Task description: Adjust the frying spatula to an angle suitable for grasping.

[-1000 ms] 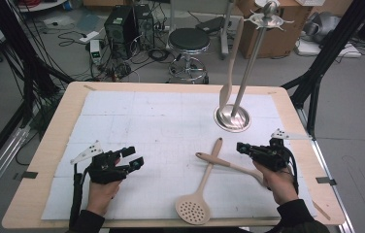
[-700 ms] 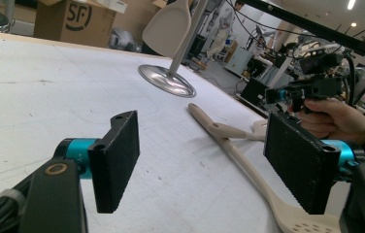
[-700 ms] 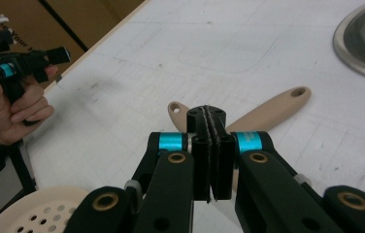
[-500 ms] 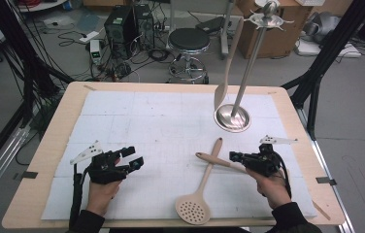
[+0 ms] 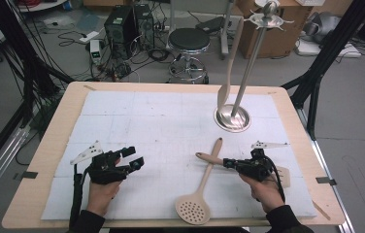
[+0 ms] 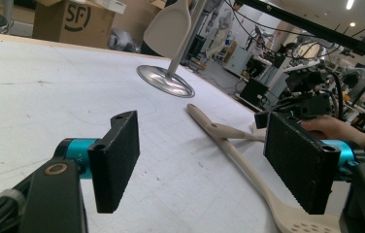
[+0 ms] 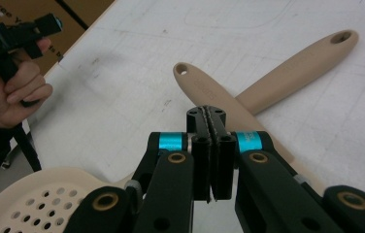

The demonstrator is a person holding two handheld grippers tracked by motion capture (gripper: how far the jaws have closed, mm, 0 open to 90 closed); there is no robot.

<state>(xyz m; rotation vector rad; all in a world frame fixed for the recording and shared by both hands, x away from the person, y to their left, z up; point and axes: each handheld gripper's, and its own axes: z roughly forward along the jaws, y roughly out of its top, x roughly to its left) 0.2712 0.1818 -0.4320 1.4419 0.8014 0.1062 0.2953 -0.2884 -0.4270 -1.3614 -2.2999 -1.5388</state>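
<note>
Two beige utensils lie crossed on the white mat (image 5: 137, 116). The slotted skimmer (image 5: 193, 209) has its handle (image 7: 311, 53) pointing away from me, and a spatula handle (image 5: 204, 157) (image 7: 200, 82) lies across it. My right gripper (image 5: 226, 163) (image 7: 212, 114) is shut, pads together with nothing between them, tips just over that spatula handle. My left gripper (image 5: 134, 157) (image 6: 207, 165) rests open on the mat at the left, nothing between its pads. A third beige spatula (image 5: 229, 63) (image 6: 171, 29) hangs from the metal stand (image 5: 232, 118) at the back right.
The stand's round base (image 6: 166, 80) sits beyond the crossed handles. The wooden table edge (image 5: 44, 155) frames the mat. A stool (image 5: 189, 43), boxes (image 5: 287, 39) and electronics (image 5: 122, 24) are on the floor behind the table.
My right gripper has moved left and down, its shut tips now over the spatula handle near the crossing. The left gripper and the utensils have stayed put.
</note>
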